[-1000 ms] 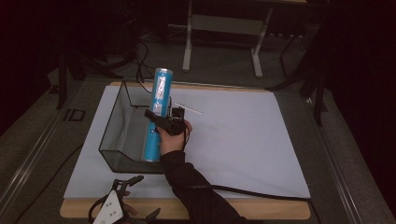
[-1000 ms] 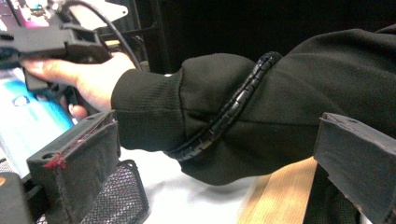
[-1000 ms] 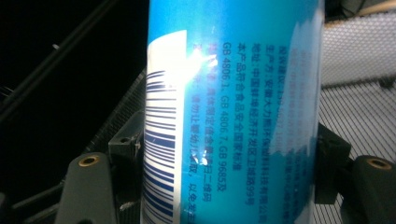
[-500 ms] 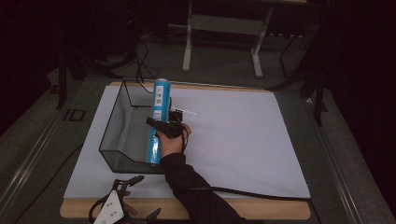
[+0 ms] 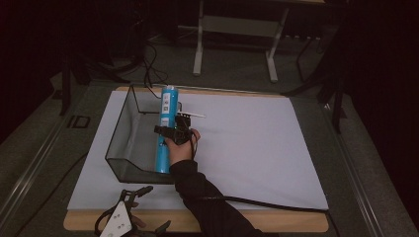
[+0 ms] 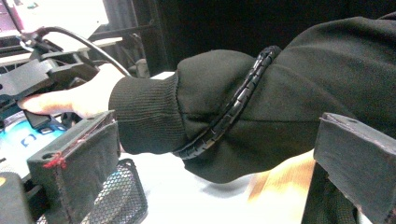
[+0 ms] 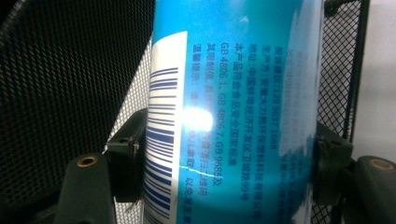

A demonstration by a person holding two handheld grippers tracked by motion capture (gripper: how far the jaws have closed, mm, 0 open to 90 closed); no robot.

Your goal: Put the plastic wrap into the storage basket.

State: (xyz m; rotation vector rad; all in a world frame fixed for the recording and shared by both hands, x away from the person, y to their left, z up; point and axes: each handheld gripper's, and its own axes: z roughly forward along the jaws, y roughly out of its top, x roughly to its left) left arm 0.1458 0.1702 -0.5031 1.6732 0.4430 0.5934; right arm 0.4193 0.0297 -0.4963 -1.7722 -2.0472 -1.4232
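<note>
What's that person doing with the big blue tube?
A person is holding a tall blue canister with the right gripper, its jaws on either side of it, and the jaws have just been easing open a little. The canister stands tilted in a black mesh basket on the white-covered table. The left gripper waits near the table's front edge with its jaws open and nothing between them.
</note>
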